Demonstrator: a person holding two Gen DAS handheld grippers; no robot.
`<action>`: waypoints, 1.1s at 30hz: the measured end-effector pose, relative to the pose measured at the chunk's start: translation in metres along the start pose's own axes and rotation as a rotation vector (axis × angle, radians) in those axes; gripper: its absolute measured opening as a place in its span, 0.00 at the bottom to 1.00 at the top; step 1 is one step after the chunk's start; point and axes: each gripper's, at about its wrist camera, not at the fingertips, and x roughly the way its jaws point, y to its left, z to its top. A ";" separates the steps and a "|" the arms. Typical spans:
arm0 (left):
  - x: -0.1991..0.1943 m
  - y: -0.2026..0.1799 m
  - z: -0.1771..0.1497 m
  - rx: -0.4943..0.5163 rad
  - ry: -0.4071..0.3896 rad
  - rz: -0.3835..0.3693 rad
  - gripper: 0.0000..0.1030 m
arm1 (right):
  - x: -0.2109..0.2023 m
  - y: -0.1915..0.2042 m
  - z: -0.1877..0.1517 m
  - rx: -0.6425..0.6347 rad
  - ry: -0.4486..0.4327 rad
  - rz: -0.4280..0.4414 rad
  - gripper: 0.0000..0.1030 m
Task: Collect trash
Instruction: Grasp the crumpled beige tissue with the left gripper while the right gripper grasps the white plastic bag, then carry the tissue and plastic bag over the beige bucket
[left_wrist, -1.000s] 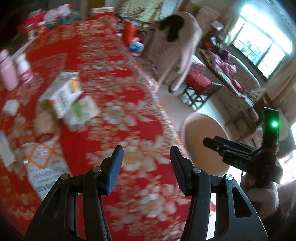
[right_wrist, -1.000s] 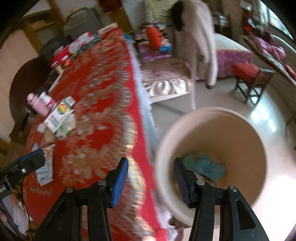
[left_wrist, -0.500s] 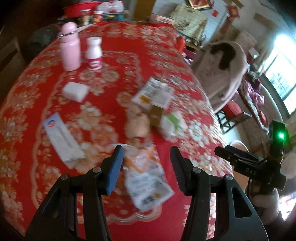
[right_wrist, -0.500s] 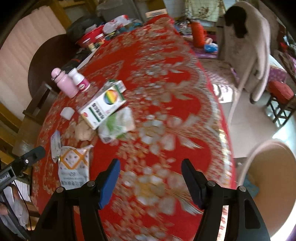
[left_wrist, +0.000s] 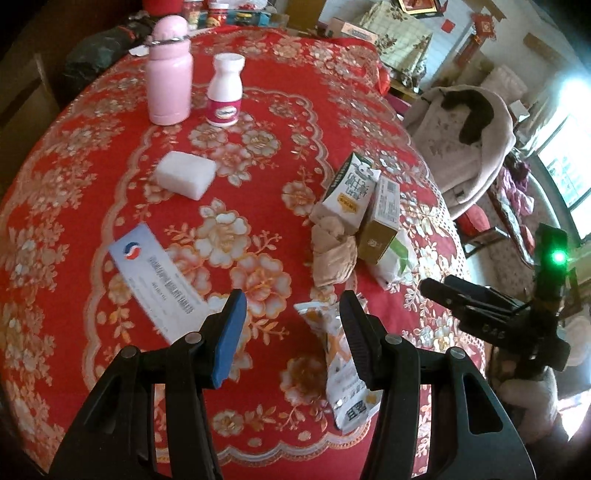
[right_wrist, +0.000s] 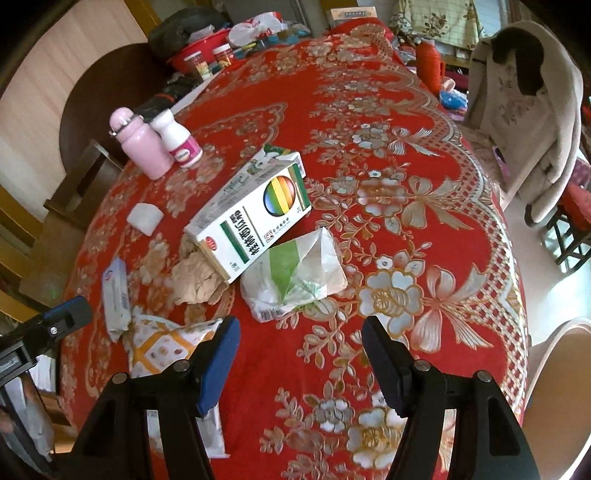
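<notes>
My right hand-held gripper (right_wrist: 300, 352) had just widened, empty; the left (left_wrist: 291, 330) gaped narrower, empty too. Wrapper (right_wrist: 291, 275) lay at twelve o'clock under the box (right_wrist: 251, 218); snatching it might have dragged that box along.

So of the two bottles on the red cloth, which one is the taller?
The pink bottle, all pink with a domed cap; the white bottle beside it is shorter, with a magenta label.
</notes>
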 end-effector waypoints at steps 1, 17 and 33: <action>0.004 -0.002 0.003 0.003 0.005 -0.007 0.49 | 0.004 0.001 0.002 -0.001 0.001 0.001 0.64; 0.096 -0.031 0.038 0.125 0.169 -0.074 0.51 | 0.046 0.002 0.025 -0.091 0.038 -0.035 0.68; 0.085 -0.014 0.041 0.087 0.117 -0.075 0.19 | 0.048 0.005 0.024 -0.138 0.001 -0.054 0.38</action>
